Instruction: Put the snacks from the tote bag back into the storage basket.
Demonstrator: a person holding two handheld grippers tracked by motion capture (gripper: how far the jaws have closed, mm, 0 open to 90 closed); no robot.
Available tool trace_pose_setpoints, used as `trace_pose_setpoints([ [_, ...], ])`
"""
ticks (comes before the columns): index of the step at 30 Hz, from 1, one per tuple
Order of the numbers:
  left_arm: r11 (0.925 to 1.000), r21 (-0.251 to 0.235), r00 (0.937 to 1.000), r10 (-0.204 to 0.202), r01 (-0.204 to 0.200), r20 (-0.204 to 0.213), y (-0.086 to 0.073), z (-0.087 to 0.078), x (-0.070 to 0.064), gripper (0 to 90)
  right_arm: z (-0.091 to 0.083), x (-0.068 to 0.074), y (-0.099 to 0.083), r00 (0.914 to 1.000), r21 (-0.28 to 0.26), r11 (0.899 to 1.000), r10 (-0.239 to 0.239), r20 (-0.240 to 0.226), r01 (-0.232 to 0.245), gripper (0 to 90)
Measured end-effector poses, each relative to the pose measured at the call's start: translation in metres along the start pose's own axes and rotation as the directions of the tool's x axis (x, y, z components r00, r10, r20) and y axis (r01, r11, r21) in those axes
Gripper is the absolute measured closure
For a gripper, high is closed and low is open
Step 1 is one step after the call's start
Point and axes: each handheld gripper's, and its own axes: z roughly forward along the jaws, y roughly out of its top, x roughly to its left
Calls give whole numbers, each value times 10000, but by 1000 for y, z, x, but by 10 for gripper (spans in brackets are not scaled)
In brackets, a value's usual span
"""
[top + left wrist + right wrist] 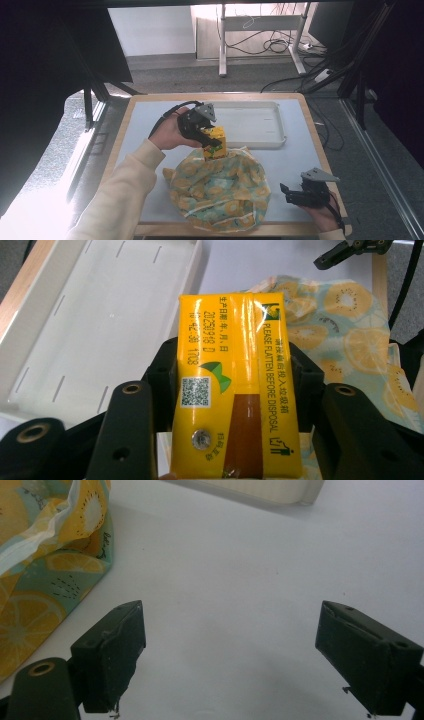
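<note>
My left gripper (210,140) is shut on a yellow drink carton (214,142), held above the far edge of a fruit-print cloth bag (220,190). In the left gripper view the yellow drink carton (235,385) stands between both jaws, its printed side with a QR code facing the camera. The fruit-print bag (345,335) lies to its right there. My right gripper (289,194) rests near the table's front right, open, nothing between its jaws. In the right gripper view the right gripper (230,655) hovers over bare white table, the bag (45,570) at left.
A white tray (267,127) lies at the back of the table, just beyond the carton; the white tray (95,325) looks bare inside. The table's wooden edge (315,130) runs along the right. Cables and desk legs stand on the floor beyond.
</note>
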Motion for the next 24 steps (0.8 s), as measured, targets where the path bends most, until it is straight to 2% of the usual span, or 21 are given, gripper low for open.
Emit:
trace_pose_setpoints([
  [9, 10000, -62, 10000, 24, -24, -28, 2, -1, 8, 524, -1, -1, 0, 10000, 21, 10000, 56, 46, -56, 128],
  [24, 9996, -205, 9998, -188, 188, -30, 1, 1, 26, 524, 0, -2, -1, 9999, -28, 10000, 38, 123, -38, 128],
])
